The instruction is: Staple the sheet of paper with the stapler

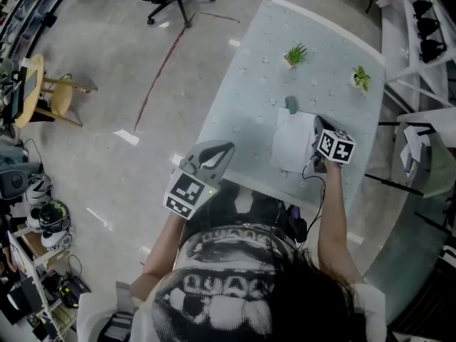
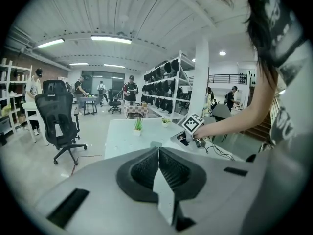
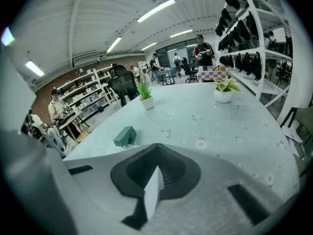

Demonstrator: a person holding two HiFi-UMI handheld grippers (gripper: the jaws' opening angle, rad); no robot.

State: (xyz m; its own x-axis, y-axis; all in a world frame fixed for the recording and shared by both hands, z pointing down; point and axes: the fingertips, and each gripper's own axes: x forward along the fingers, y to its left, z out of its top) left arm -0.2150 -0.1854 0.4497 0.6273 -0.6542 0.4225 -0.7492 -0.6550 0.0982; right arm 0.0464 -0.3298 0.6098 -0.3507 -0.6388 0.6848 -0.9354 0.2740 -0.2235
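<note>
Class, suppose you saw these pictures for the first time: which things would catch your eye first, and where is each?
Two grey grippers stand out: the left gripper hovers by the near left corner of the table, jaws together, and the right gripper, also shut, sits over the right edge of the white sheet of paper. Just beyond the sheet lies a green stapler, with two small potted plants at the far end.
</note>
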